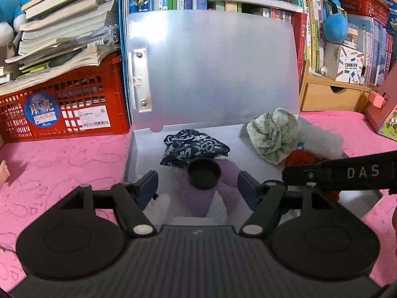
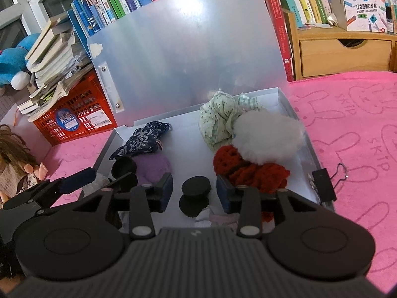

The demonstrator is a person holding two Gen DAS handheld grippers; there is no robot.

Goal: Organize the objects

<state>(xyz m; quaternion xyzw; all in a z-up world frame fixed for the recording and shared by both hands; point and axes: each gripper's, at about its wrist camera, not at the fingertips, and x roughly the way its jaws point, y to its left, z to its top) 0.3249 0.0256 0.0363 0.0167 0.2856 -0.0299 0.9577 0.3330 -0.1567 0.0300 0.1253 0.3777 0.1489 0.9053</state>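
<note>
Left wrist view: the left claw (image 1: 197,185) stands wide apart and empty over the near end of the shallow translucent plastic box (image 1: 139,136), whose lid (image 1: 211,69) is propped upright beyond it. Just ahead of the fingertips, between them, sits a small round black cup-shaped hat (image 1: 204,173) on a soft purple knitted piece (image 1: 198,198). Beyond that lies a crumpled navy floral cloth (image 1: 193,147); ahead and to the right is a bunched pale green speckled cloth (image 1: 273,135). The box rests on a pink bunny-print worktop (image 1: 62,161).

Right wrist view: the right claw (image 2: 194,190) is likewise spread and holds nothing. Between its fingers lies a small black brimmed doll hat (image 2: 194,196), on the box floor. Ahead and to the right sits a red crocheted garment (image 2: 248,168), touching a white fluffy pompom-like piece (image 2: 268,134) beyond it.

The step in hand appears to be sorting small doll items within the box, each claw lined up on a black hat. The next move likely calls for lowering and closing squarely on the hat's crown without snagging the knitwear beside it.
</note>
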